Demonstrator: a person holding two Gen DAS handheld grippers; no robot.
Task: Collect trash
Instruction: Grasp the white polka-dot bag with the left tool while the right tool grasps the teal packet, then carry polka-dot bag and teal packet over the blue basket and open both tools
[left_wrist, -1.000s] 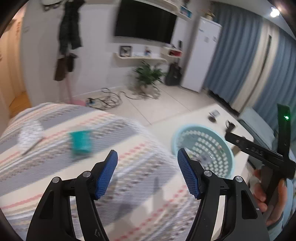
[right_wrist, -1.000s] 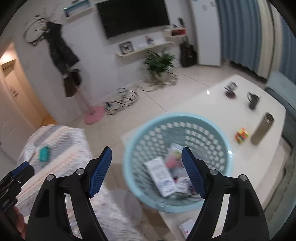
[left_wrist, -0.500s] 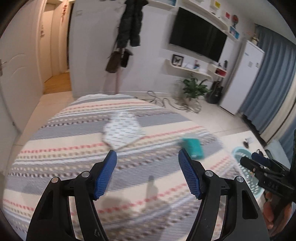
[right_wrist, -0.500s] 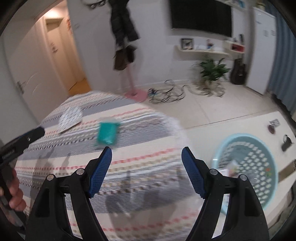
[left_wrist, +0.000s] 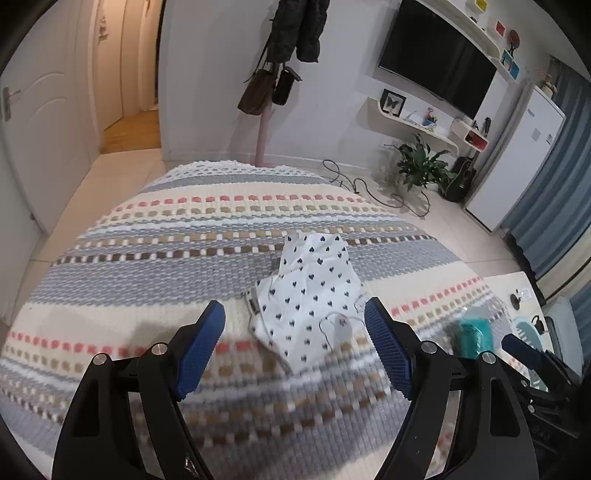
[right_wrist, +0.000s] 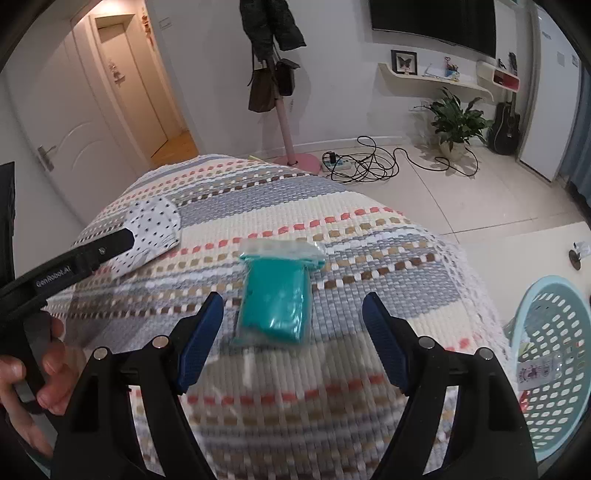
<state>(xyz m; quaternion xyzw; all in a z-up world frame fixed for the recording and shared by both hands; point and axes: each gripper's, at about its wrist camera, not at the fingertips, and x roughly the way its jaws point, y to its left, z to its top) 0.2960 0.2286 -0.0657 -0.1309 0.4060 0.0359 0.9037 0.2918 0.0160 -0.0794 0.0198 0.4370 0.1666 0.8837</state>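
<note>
A white bag with black hearts (left_wrist: 310, 295) lies crumpled on the striped bedspread (left_wrist: 184, 240). My left gripper (left_wrist: 293, 306) hovers just above and before it. Its jaws are opening and nothing is pressed between the pads. A teal packet in clear wrap (right_wrist: 275, 299) lies flat on the bedspread (right_wrist: 369, 258), framed by my right gripper (right_wrist: 292, 299), which is open and not touching it. The teal packet (left_wrist: 474, 338) also shows blurred at the right of the left wrist view. The hearts bag (right_wrist: 155, 229) sits behind the left gripper's finger (right_wrist: 114, 242).
A pale blue perforated basket (right_wrist: 532, 291) with several wrappers inside stands on a white table (right_wrist: 535, 243) right of the bed. A hand (right_wrist: 48, 369) holds the left tool. Beyond the bed are a pink coat stand (right_wrist: 286, 136), floor cables (right_wrist: 369, 162) and a plant (right_wrist: 454, 122).
Both views have swung left from the basket and table onto the bed. The hearts bag now lies before the left gripper and the teal packet before the right. The left jaws stand wider.
</note>
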